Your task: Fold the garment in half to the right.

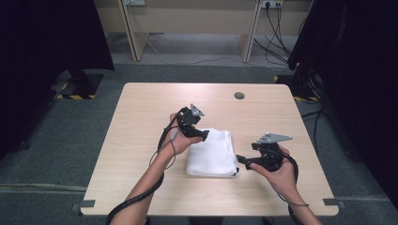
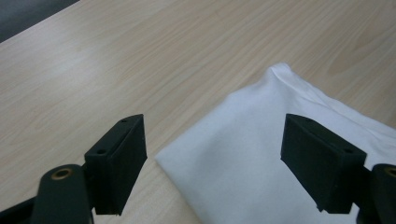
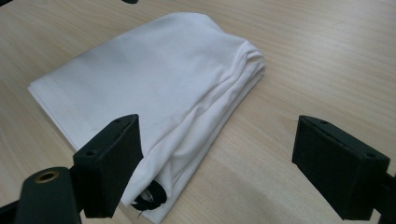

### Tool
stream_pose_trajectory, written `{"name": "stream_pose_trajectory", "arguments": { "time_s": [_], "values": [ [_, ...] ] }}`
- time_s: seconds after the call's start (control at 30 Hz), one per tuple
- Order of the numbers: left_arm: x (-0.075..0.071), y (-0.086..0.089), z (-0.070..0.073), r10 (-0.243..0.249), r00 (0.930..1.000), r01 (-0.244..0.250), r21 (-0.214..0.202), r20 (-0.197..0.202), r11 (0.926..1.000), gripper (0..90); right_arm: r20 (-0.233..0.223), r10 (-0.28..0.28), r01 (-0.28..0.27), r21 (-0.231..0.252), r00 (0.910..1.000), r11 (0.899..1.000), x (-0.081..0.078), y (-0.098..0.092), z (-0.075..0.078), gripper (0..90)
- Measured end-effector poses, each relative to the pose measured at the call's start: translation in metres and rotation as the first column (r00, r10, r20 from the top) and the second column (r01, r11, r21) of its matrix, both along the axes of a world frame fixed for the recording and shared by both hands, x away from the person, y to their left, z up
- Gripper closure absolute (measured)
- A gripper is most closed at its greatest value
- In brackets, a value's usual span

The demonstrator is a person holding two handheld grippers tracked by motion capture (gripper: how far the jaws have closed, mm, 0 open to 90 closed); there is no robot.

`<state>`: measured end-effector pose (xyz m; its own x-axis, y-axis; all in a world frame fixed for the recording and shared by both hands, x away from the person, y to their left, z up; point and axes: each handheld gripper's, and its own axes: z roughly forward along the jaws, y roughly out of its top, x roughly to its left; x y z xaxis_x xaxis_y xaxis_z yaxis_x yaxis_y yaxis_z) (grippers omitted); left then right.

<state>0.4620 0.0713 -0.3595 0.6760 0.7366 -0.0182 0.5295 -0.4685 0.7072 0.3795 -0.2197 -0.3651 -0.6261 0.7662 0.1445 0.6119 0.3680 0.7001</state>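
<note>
High view: a pale wooden table (image 1: 141, 112) seen from above, with a white cloth (image 1: 212, 152) lying on it, folded into a compact rectangle a little nearer the person than the table's centre. The person's forearms come in from the near edge. The left gripper (image 1: 203, 135) hovers at the cloth's far left corner, its tips just over the fabric edge. The right gripper (image 1: 241, 160) sits just beside the cloth's near right corner, pointing toward it. A small dark round disc (image 1: 239, 95) lies well beyond the cloth, near the far edge of the table.

Left gripper view: the two black jaws stand wide apart with nothing pinched between them. The white cloth (image 2: 261, 154) lies below and ahead of them, one folded corner pointing toward the near side; bare table (image 2: 140, 51) lies beyond.

Right gripper view: these jaws also stand wide apart and grip nothing. The white cloth (image 3: 140, 79) lies ahead and to the left, its stacked layers showing along the nearest edge. A small dark loop or tag (image 3: 152, 198) pokes out at the nearest corner.

Judgement: the folding looks essentially done, since the cloth is already a tidy layered bundle and both tongs are free of it. At most one more fold or some straightening remains.
</note>
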Motion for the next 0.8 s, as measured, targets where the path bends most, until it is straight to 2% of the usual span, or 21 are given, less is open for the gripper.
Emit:
{"name": "stream_pose_trajectory", "arguments": {
  "time_s": [0.27,0.53,0.7,0.73,0.8],
  "values": [
    [-0.008,0.016,-0.001,0.012,0.9998,-0.012,-0.003,0.014,0.9999,21.5,0.007,-0.013,0.013,0.006,0.9999,1.000,0.002,-0.006,0.003,15.2],
    [-0.019,0.036,0.001,0.031,0.9990,-0.030,-0.023,0.033,0.9993,21.4,0.008,-0.025,0.025,0.011,0.9997,1.000,0.002,-0.015,0.004,14.5],
    [-0.027,0.050,0.001,0.048,0.9981,-0.046,-0.052,0.038,0.9976,21.3,0.010,-0.037,0.037,0.015,0.9992,0.999,0.001,-0.024,0.004,14.3],
    [-0.031,0.058,0.001,0.054,0.9977,-0.051,-0.071,0.041,0.9961,21.3,0.009,-0.043,0.042,0.017,0.9991,0.999,0.001,-0.026,0.004,14.1],
    [-0.031,0.058,0.001,0.054,0.9977,-0.051,-0.071,0.041,0.9961,21.2,0.008,-0.050,0.050,0.014,0.9987,0.999,0.000,-0.032,0.003,14.1]
  ]
}}
